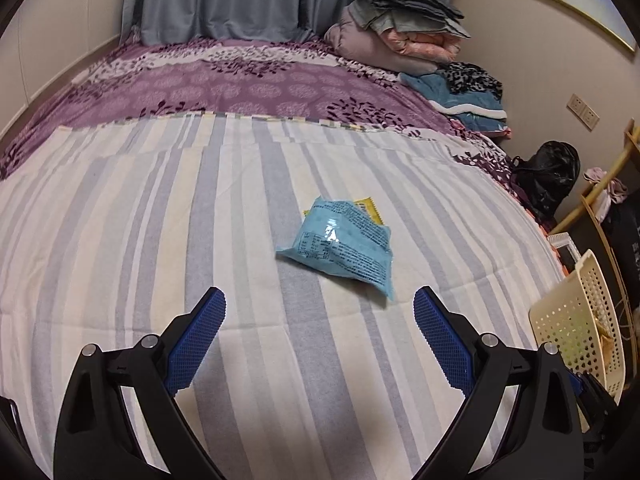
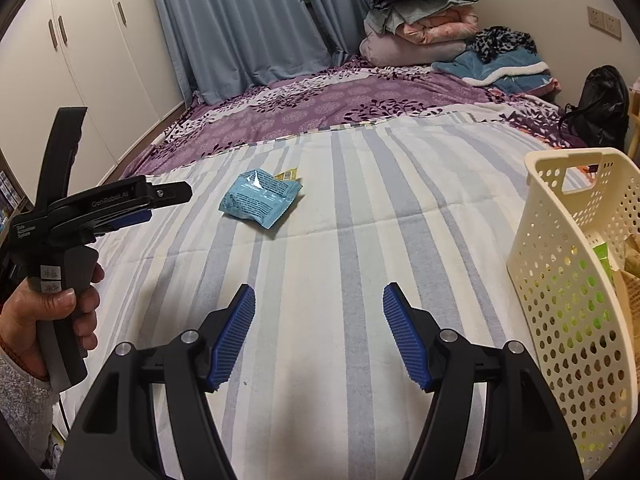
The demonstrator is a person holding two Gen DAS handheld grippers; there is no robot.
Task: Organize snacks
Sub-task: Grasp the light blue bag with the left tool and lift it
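Both views are evenly lit by soft indoor light from above, neither dim nor harsh; a white glare patch sits on the blue packet ahead of the left gripper; faint, soft shadows fall on the sheet under each gripper's fingers; the right gripper and basket look sharp, with no motion blur; fisheye distortion bows the bed and walls, strongest toward the rims; black vignette fills all 4 corners of both views; far bedding looks slightly soft.
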